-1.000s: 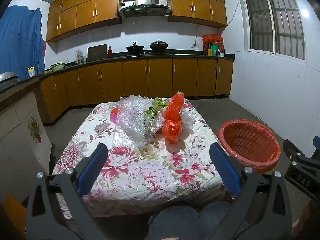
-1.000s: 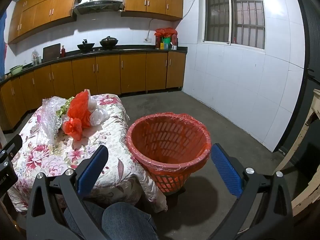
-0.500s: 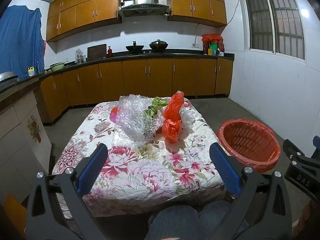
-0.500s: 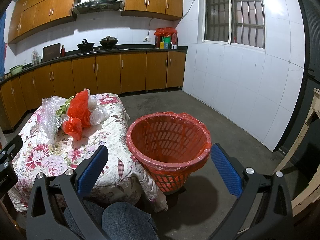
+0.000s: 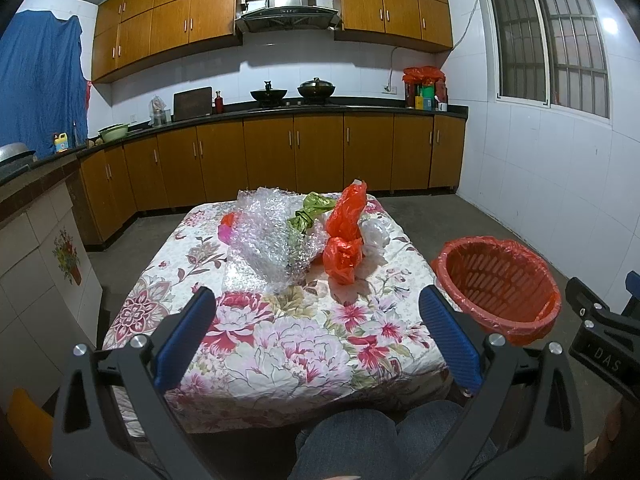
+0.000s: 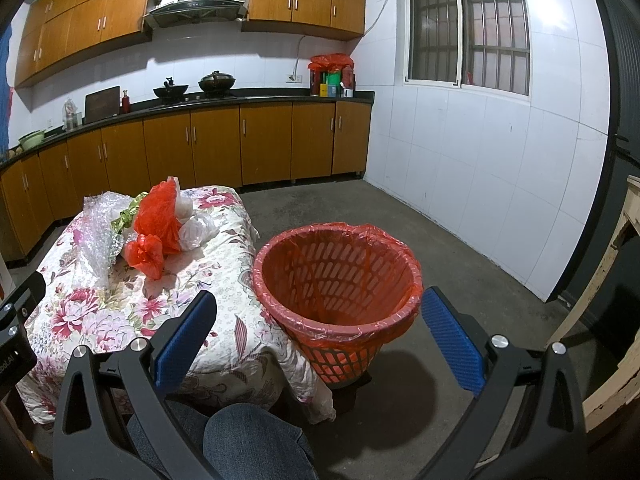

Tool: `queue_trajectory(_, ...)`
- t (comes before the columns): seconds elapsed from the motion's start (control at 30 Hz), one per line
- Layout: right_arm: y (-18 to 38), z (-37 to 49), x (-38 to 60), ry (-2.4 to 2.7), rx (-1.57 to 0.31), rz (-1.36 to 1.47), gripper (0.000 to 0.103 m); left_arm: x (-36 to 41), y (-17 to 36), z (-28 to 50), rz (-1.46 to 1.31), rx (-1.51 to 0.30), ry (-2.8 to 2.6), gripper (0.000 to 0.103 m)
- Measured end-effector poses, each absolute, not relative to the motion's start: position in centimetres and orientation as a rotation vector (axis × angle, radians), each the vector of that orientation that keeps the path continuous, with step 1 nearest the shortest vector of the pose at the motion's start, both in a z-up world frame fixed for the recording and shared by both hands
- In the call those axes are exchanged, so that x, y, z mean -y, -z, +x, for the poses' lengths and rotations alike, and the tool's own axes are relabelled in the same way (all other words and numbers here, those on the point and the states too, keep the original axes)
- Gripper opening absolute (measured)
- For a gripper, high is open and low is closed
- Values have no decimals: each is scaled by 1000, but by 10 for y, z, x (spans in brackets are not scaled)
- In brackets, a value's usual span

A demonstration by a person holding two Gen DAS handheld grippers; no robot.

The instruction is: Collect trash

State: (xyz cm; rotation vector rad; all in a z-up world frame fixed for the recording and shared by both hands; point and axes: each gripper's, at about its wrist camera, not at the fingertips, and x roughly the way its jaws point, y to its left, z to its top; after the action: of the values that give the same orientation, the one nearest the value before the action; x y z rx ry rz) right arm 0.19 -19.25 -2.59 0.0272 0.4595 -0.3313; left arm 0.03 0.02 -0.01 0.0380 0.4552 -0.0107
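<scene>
A pile of trash lies on the far half of a table with a floral cloth (image 5: 280,344): clear bubble wrap (image 5: 272,240), a red plastic bag (image 5: 345,232), a green wrapper (image 5: 310,212), a white plastic bag (image 5: 374,234). The pile also shows in the right wrist view, with the red plastic bag (image 6: 154,232) in front. A red basket with a red liner (image 6: 336,272) stands on the floor right of the table; it shows in the left wrist view too (image 5: 496,284). My left gripper (image 5: 316,336) is open and empty over the table's near edge. My right gripper (image 6: 318,336) is open and empty before the basket.
Wooden kitchen cabinets and a dark counter (image 5: 280,112) with pans run along the back wall. A tiled counter (image 5: 36,248) stands left of the table. A wooden frame (image 6: 616,280) is at the far right. Bare concrete floor (image 6: 460,264) lies beyond the basket. My knees (image 5: 380,440) are below.
</scene>
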Motion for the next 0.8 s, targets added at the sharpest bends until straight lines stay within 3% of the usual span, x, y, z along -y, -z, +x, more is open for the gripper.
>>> queue_trajectory(0.8, 29, 3, 194, 331, -463, 29, 101, 0, 1, 1, 37, -461, 12, 99)
